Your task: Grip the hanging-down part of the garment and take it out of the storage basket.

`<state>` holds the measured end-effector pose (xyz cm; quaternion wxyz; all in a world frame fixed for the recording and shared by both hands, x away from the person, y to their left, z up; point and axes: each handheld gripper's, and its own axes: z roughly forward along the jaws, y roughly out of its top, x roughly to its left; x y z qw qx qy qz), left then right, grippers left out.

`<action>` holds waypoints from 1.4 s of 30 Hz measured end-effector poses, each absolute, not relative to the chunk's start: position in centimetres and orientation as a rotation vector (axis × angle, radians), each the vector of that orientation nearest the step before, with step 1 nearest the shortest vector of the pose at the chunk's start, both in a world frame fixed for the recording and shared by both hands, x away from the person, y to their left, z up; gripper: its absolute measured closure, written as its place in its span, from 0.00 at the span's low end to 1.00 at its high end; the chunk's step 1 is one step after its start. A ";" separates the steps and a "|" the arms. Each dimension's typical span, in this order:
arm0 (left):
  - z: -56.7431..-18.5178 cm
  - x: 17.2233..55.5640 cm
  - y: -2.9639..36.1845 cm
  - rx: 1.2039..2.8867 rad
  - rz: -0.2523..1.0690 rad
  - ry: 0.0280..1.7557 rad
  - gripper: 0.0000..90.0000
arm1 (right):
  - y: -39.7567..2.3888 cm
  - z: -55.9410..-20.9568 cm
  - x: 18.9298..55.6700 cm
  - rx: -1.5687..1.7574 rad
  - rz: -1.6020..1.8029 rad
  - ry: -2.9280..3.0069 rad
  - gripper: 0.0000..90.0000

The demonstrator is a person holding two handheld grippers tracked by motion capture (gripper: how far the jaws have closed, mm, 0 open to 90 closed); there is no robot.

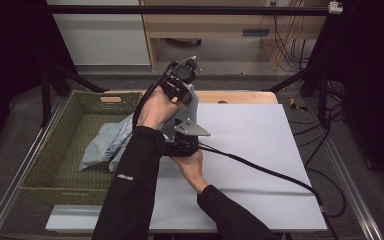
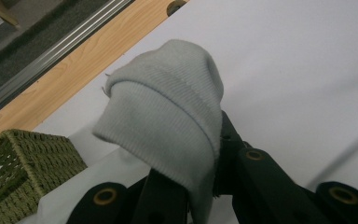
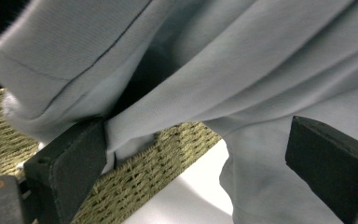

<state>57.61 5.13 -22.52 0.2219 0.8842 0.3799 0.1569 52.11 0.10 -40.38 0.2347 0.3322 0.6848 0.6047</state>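
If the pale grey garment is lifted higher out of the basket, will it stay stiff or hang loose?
Probably loose: the pale grey garment drapes in folds over the woven basket rim. Its ribbed cuff, pinched in the left claw, sags, so it seems soft and light.

Black long sleeves (image 1: 130,195), one with small white lettering too blurred to read, and black claws (image 1: 185,145) with brass-ringed screw holes, a grey triangular plate and trailing black cables.

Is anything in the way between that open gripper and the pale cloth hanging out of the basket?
Nothing visible is. The right gripper is open at the pale cloth, its fingers wide apart over the basket rim. The left gripper already pinches the cloth's ribbed cuff.
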 end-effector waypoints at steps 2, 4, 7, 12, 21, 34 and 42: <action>-22.5 57.6 5.2 2.446 0.433 1.051 0.94 | 0.4 -40.4 52.3 0.905 1.656 1.880 0.08; -22.5 57.6 5.3 2.445 0.431 1.050 0.94 | 0.8 -40.4 52.5 0.927 1.670 1.875 0.11; -22.5 57.6 5.5 2.435 0.433 1.057 0.94 | 1.0 -40.4 52.7 0.941 1.700 1.876 0.18; -22.5 57.5 5.5 2.446 0.434 1.051 0.94 | 1.1 -40.7 53.4 0.960 1.716 1.913 0.34; -22.9 57.6 5.8 2.451 0.436 1.062 0.94 | 1.3 -40.3 53.1 0.919 1.702 1.954 0.92; -22.3 57.5 5.8 2.425 0.449 1.064 0.94 | -0.9 -39.4 51.2 0.843 1.657 2.007 0.96; -22.2 57.5 5.4 2.442 0.453 1.056 0.94 | -3.6 -38.4 48.9 0.749 1.710 1.988 0.97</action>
